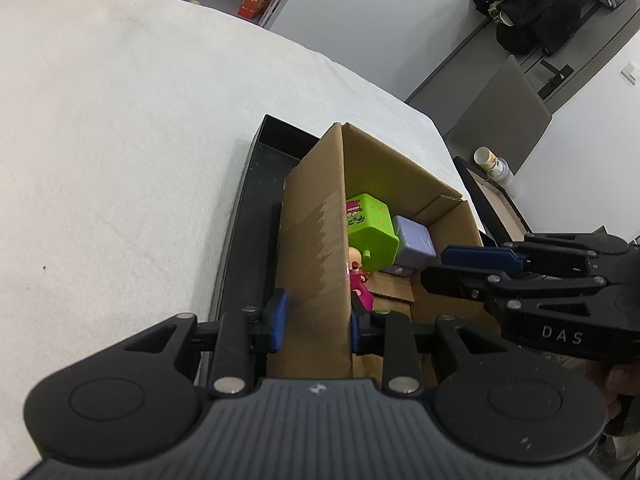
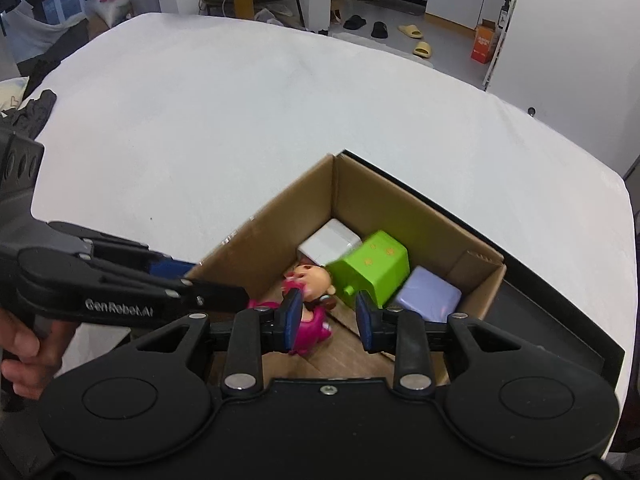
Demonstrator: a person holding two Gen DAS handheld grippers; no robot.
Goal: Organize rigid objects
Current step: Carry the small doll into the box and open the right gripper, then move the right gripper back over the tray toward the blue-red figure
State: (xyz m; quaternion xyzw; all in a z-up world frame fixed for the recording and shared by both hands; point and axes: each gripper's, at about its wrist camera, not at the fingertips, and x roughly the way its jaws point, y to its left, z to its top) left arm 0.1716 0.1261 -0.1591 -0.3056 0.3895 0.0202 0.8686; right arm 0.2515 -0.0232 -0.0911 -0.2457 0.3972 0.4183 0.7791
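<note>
a cardboard box [image 2: 416, 216] sits inside a shallow black tray [image 1: 248, 216] on a table covered in white cloth [image 2: 240, 120], its flaps standing up. the left gripper [image 1: 316, 320] pinches one upright wall of the box, a blue pad on either side of the cardboard, pressing on it. the right gripper [image 2: 328, 316] hangs over the open box with its jaws a little apart and nothing pressed between them; a small doll in a pink dress [image 2: 310, 304] lies on the box floor below, just behind its left pad, blurred in the right wrist view. beside the doll, a lime green block [image 2: 372, 268] with orange spots leans tilted against a lavender cube [image 2: 430, 294] in the box's corner, and a white block [image 2: 330, 240] rests behind them near the far wall. in the left wrist view the green block [image 1: 370, 236] shows a printed face, the lavender cube [image 1: 414, 240] touches its side, and the doll [image 1: 360, 280] peeks out from behind the gripped wall. part of a hand [image 2: 20, 352] wraps the left gripper's handle at the edge of the right wrist view. sandals [image 2: 416, 40] lie on the floor beyond the table.
</note>
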